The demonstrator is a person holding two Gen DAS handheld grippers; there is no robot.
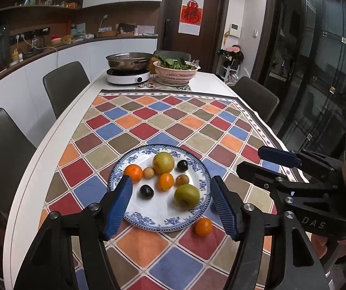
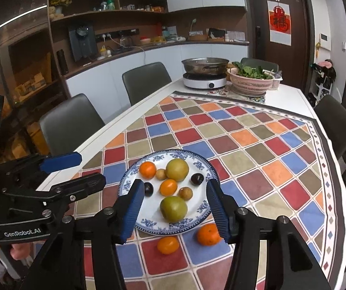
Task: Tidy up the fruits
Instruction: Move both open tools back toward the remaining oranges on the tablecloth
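A blue-and-white plate (image 1: 148, 220) (image 2: 148, 224) sits on the checkered tablecloth and holds several fruits: two green apples (image 1: 187, 195) (image 2: 173, 208), two oranges (image 1: 133, 172) (image 2: 147, 169), two dark plums (image 1: 146, 191) and small brown fruits. An orange (image 1: 203, 226) (image 2: 167, 244) lies on the cloth in front of the plate. A second loose orange (image 2: 208, 234) lies beside it. My left gripper (image 1: 171, 205) is open and empty, hovering above the plate's near side. My right gripper (image 2: 174, 211) is open and empty, above the plate's near edge. Each gripper shows at the side of the other's view.
A steel pan on a white induction cooker (image 1: 128, 75) (image 2: 205, 81) and a pink colander of greens (image 1: 176, 72) (image 2: 251, 82) stand at the table's far end. Grey chairs (image 1: 65, 84) (image 2: 146, 82) line both sides. The table's left edge (image 1: 37, 159) runs near the plate.
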